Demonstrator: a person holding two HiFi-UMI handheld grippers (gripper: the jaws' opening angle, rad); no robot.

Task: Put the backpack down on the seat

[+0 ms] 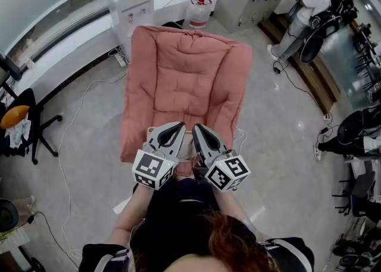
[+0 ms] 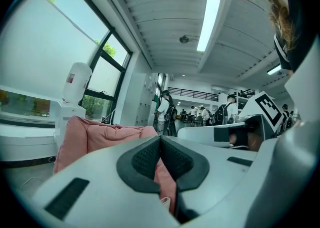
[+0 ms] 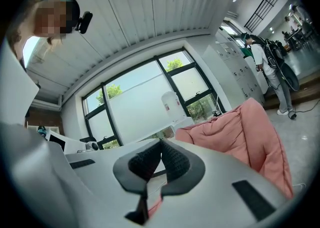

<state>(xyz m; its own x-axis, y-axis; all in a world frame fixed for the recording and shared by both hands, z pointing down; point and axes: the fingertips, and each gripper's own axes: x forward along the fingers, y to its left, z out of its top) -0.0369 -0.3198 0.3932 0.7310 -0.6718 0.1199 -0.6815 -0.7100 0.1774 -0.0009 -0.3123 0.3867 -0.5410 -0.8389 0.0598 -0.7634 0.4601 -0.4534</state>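
your left gripper [image 2: 160,144] is fully closed, its ribbed black pads meeting at the tips, with nothing visibly pinched between them; the pink showing through the slit lower down is the cushion beyond. your right gripper [image 3: 161,144] is the same, pads pressed together and no object caught in them. in the head view the two sit side by side, almost touching, noses angled slightly toward each other

just behind their marker cubes, between your bare forearms, lies a dark mass [image 1: 178,211], black and soft-looking with one pale line across it; i cannot tell whether it is the backpack or your clothing. grey-edged straps [image 1: 110,259] cross your shoulders at the bottom edge. no view shows the backpack plainly, so its direction cannot be read

straight ahead of both noses is the seat [image 1: 184,80], a salmon-pink quilted cushion chair, thickly padded with stitched creases and rolled side bolsters. its long axis runs directly away from the grippers, with the near edge just under their tips

beyond the seat's far end stands a white water dispenser [image 1: 131,3]. well off to the left of the left gripper is a black office chair [image 1: 24,122]; far off to the right of the right gripper stands a person [image 1: 309,9] on the pale glossy floor [image 1: 77,122]
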